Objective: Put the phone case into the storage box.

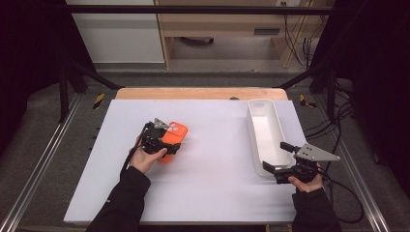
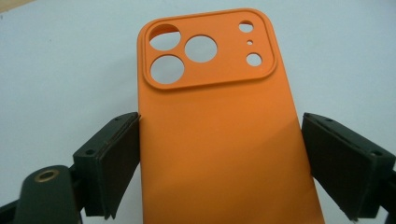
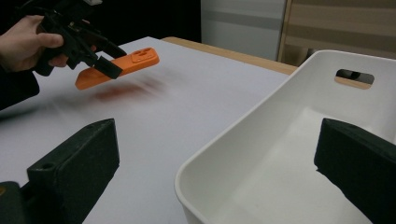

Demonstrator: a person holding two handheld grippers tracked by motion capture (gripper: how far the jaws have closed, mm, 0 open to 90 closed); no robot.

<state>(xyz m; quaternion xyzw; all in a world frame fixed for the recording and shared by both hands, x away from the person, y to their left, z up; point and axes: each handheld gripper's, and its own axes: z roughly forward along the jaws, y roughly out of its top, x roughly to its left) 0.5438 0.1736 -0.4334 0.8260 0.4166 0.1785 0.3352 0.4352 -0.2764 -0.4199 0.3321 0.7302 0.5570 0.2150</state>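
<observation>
Orange phone case [image 2: 219, 135] sits clamped between the jaws of the left gripper [image 1: 162, 141], lifted apparently just clear of the white table [image 1: 203, 193] left of centre. Right gripper [image 1: 285, 159] hangs spread wide at the near end of the white bin [image 1: 265, 130] along the table's right edge.

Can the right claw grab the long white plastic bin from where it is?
Probably yes. The right claw is open, its jaws already either side of the long white plastic bin's near rim, nothing between.
</observation>
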